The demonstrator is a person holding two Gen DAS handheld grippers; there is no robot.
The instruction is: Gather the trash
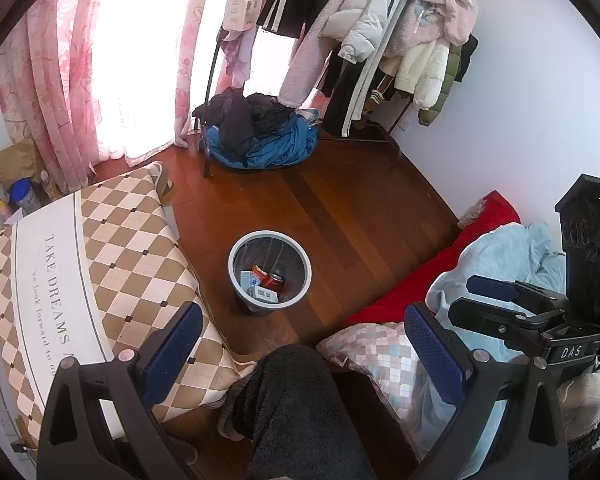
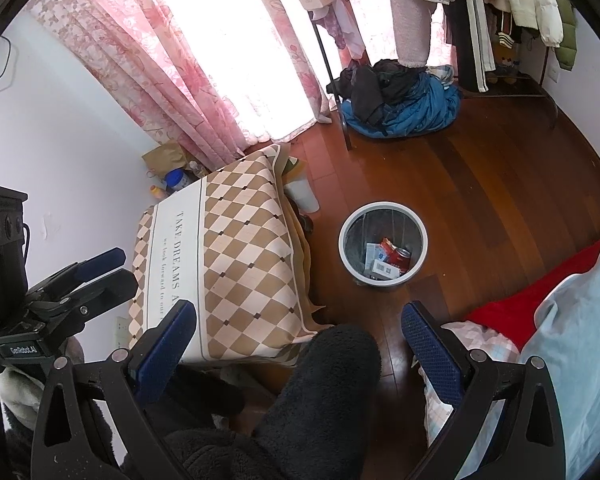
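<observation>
A grey round trash bin (image 1: 236,254) stands on the wooden floor, also in the right wrist view (image 2: 343,236). Inside it lie a red can (image 1: 275,280) (image 2: 400,258) and white and blue cartons (image 1: 265,294) (image 2: 384,269). My left gripper (image 1: 302,344) is open and empty, held high above the floor, nearer than the bin. My right gripper (image 2: 298,334) is open and empty, also high and short of the bin. Each gripper shows in the other's view: the right one (image 1: 496,300) at the right edge, the left one (image 2: 112,270) at the left edge.
A checked cloth-covered table (image 1: 100,264) (image 2: 220,248) stands left of the bin. A bed with red and light blue covers (image 1: 480,248) (image 2: 560,304) is on the right. A clothes rack (image 1: 364,40) and a blue clothes pile (image 1: 260,140) are behind. My dark-trousered knee (image 1: 296,400) (image 2: 324,384) is below.
</observation>
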